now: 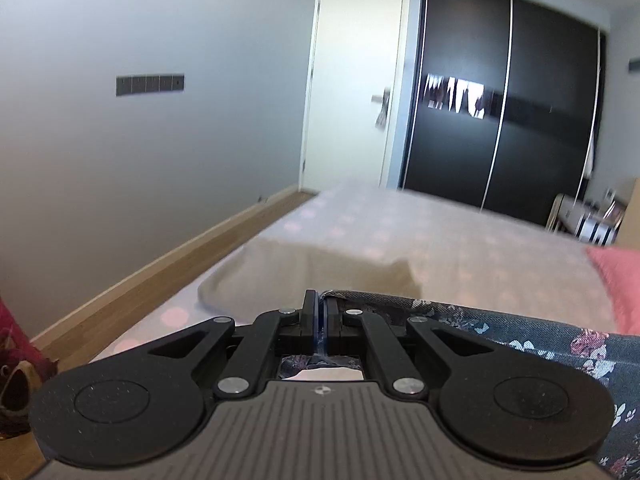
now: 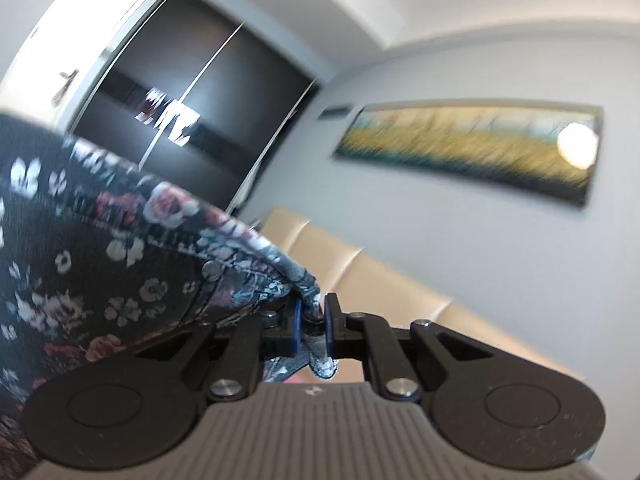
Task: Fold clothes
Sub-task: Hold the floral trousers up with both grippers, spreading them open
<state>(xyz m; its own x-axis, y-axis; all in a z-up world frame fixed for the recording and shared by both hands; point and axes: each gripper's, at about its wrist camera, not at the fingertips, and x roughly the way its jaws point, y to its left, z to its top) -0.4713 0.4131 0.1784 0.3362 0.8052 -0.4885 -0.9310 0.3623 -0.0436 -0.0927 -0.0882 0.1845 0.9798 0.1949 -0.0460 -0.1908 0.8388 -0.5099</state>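
A dark garment with a small flower print (image 1: 520,332) hangs lifted between both grippers. My left gripper (image 1: 319,300) is shut on a thin edge of it, and the cloth stretches away to the right above the bed (image 1: 400,232). In the right wrist view the same floral garment (image 2: 100,240) fills the left side. My right gripper (image 2: 313,312) is shut on a bunched corner of it, which pokes out below the blue pads (image 2: 297,316). That gripper points about level toward the wall.
A beige cloth (image 1: 304,276) lies on the dotted bed cover below the left gripper, and a pink cloth (image 1: 616,276) at the right edge. A dark sliding wardrobe (image 1: 500,100), white door (image 1: 352,80), padded headboard (image 2: 360,272) and wall picture (image 2: 468,148) surround the bed.
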